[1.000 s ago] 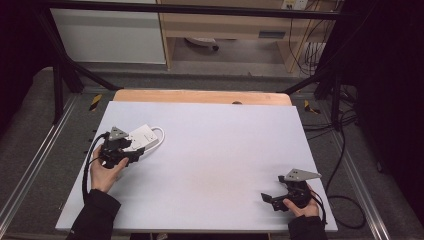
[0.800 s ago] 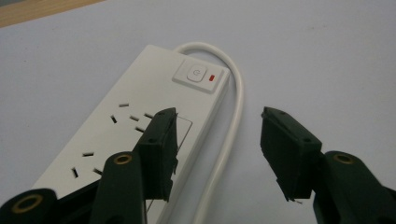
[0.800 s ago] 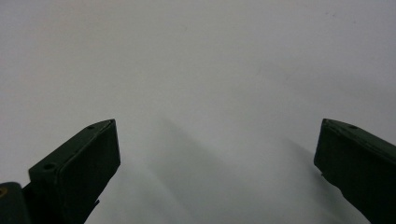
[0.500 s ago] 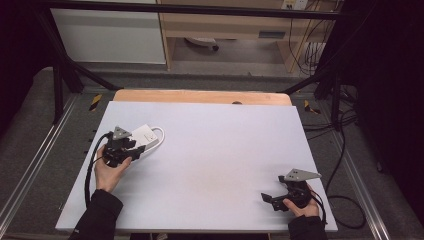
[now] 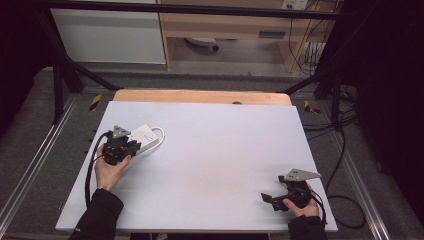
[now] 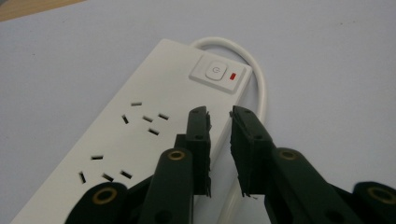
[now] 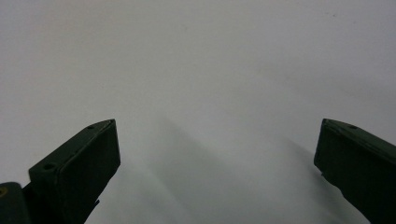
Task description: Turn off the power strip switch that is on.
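Note:
A white power strip [image 5: 145, 135] lies at the table's left, its white cord [image 5: 160, 134] looped at its far end. My left gripper [image 5: 133, 146] hovers over the near part of it. In the left gripper view the jaws stand almost together, a narrow slit between them and nothing held, with the left gripper [image 6: 218, 115] over the power strip [image 6: 140, 121] just short of its white switch [image 6: 215, 72] and red indicator [image 6: 234, 74]. My right gripper [image 5: 270, 199] rests low at the table's front right, pointing left. There the right gripper [image 7: 217, 128] is wide open over bare table.
The pale table [image 5: 215, 150] has a wooden strip [image 5: 200, 96] along its far edge. Black frame bars [image 5: 65, 75] and cables [image 5: 345, 150] flank it on the floor. A wooden shelf unit [image 5: 225, 25] stands behind.
My left gripper has edged slightly forward over the power strip. The right gripper has stayed put.

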Demonstrator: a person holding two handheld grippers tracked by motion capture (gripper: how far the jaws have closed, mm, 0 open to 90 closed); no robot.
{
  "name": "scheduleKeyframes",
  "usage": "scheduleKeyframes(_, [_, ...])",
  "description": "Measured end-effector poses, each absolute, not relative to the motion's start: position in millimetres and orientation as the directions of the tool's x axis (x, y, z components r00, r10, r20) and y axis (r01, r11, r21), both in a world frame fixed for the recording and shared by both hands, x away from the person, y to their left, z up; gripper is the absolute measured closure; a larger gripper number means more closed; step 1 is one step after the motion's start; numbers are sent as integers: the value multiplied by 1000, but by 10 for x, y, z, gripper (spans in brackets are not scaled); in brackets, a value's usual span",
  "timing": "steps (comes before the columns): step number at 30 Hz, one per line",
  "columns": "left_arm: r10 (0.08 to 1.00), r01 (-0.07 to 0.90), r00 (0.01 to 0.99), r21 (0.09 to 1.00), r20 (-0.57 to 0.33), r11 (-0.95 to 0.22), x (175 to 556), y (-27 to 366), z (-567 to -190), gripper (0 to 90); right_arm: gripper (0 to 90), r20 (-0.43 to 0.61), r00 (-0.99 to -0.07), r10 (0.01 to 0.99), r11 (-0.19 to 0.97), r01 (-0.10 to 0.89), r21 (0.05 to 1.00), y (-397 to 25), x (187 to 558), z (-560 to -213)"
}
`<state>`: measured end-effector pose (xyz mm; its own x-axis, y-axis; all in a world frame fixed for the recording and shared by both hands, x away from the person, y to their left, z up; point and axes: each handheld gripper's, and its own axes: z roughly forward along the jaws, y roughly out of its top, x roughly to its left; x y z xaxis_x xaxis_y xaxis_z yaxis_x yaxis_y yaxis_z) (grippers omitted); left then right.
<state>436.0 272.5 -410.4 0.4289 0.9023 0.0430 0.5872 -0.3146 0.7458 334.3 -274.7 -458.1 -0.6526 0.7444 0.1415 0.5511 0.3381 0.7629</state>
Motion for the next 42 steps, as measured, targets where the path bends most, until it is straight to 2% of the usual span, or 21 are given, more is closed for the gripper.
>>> scheduleKeyframes(22, [915, 602, 402, 742, 39, -296, 4445, 2788, -4198, 879, 8, 142, -653, 744, 339, 551, 762, -2744, 3341, -4580])
scheduleKeyframes(42, [917, 604, 396, 739, 46, -298, 4446, 2833, -4247, 899, 9, 141, -654, 743, 339, 550, 763, -2746, 3342, -4582])
